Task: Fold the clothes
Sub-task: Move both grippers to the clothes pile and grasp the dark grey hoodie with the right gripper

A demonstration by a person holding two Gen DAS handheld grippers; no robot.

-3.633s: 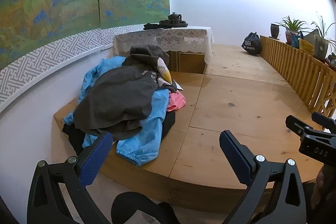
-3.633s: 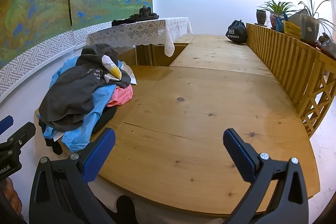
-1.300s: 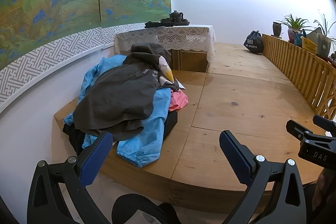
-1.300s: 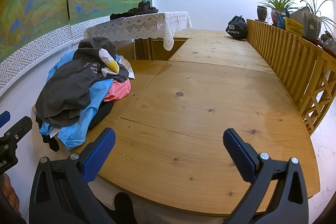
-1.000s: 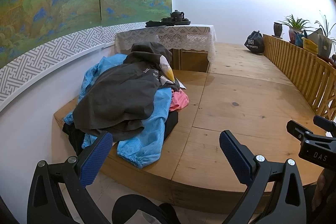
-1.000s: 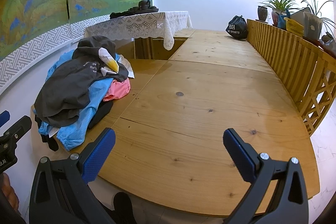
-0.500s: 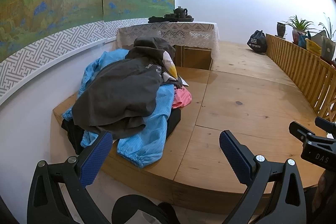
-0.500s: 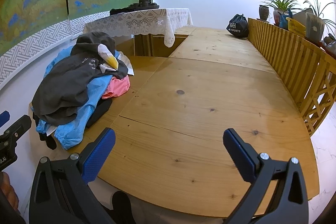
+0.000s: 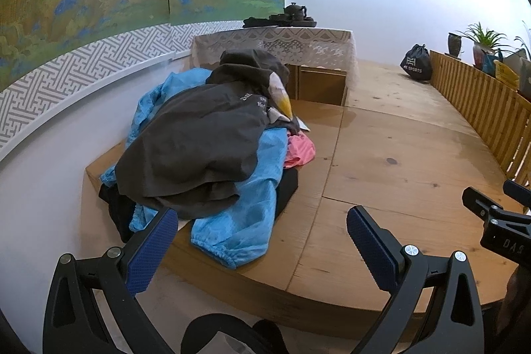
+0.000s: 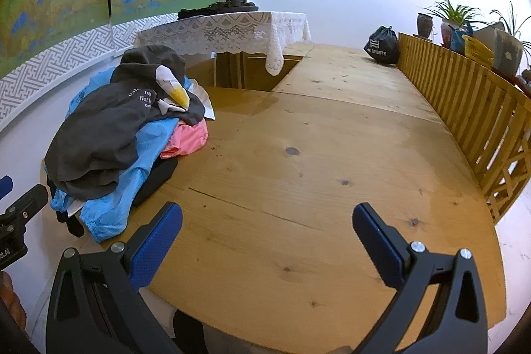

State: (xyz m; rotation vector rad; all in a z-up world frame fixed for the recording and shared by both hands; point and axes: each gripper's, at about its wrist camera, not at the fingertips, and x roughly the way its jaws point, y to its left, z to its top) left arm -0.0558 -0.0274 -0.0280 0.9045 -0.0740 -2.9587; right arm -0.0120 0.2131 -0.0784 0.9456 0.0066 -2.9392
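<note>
Clothes pile (image 9: 205, 151) on platform (image 10: 315, 175); two grippers, left (image 9: 259, 241), right (image 10: 265, 234), fingers wide.

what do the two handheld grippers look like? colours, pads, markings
Both match: the left gripper and the right gripper have matte black, open-frame triangular fingers with silver screw heads and blue textured pads. Seen from the left wrist view, the right unit's black body carries white lettering reading "DAS". No cables or sleeves show.

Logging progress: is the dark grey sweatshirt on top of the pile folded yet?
Not folded. The dark grey sweatshirt lies crumpled and draped over the bright blue jacket, hem bunched. Both grippers are open, holding nothing.
</note>
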